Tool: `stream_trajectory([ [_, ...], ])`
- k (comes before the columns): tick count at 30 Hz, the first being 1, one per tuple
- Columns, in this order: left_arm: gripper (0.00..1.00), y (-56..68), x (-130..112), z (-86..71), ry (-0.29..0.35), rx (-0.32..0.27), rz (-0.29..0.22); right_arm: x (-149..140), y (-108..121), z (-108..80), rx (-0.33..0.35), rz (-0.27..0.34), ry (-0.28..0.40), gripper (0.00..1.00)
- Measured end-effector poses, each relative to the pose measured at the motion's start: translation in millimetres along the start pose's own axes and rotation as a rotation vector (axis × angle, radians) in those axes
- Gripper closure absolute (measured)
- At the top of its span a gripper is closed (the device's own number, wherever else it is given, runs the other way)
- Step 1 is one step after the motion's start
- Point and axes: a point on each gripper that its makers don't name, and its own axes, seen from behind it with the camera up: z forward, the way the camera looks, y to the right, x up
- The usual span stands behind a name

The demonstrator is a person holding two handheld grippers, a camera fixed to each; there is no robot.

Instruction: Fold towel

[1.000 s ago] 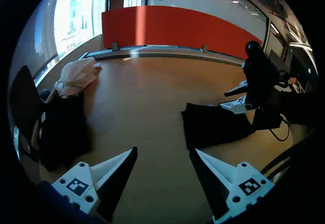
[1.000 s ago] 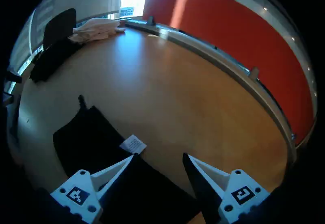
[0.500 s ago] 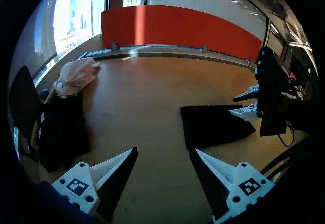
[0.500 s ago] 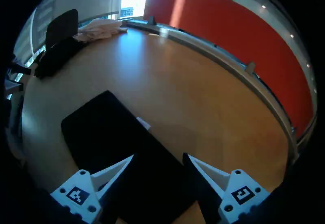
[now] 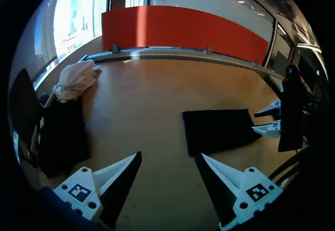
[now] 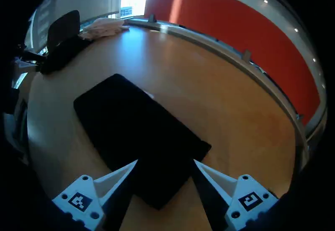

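Observation:
A black towel (image 5: 217, 129) lies flat as a folded rectangle on the wooden table (image 5: 142, 93). In the right gripper view the towel (image 6: 134, 126) stretches away from me, and its near corner lies on the table under the gap between my fingers. My right gripper (image 6: 165, 168) is open above that corner, its fingers not pressing on the cloth. The left gripper view shows the right gripper (image 5: 268, 122) at the towel's right end, held by a dark-sleeved arm. My left gripper (image 5: 167, 164) is open over bare wood, short of the towel's near left corner.
A beige cloth pile (image 5: 75, 78) and a black cloth heap (image 5: 63, 134) sit at the table's left side, by a dark chair (image 6: 63, 26). An orange partition (image 5: 184, 26) with a metal rail runs along the table's far edge. Bare wood lies between the piles and the towel.
The towel went from rumpled, with a white tag showing, to a flat rectangle. The right gripper drew back to the towel's end. The left gripper barely moved.

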Motion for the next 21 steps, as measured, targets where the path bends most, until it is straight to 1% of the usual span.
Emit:
stream_trajectory([
  [8, 0.06, 1.7, 0.7, 0.4, 0.0, -0.001, 0.002, -37.7, -2.3, -20.7, 0.004, 0.011, -0.031, 0.17],
  [13, 0.06, 3.2, 1.2, -0.7, 0.003, -0.002, 0.002, -48.9, -3.0, -25.5, 0.013, 0.014, -0.041, 0.17],
  [17, 0.06, 4.5, 0.4, -1.8, 0.004, -0.003, 0.002, -55.5, -4.4, -26.9, 0.025, 0.014, -0.051, 0.22],
  [21, 0.06, 4.7, -0.7, -2.8, 0.004, -0.002, 0.001, -59.5, -7.7, -26.5, 0.042, 0.019, -0.056, 0.31],
])
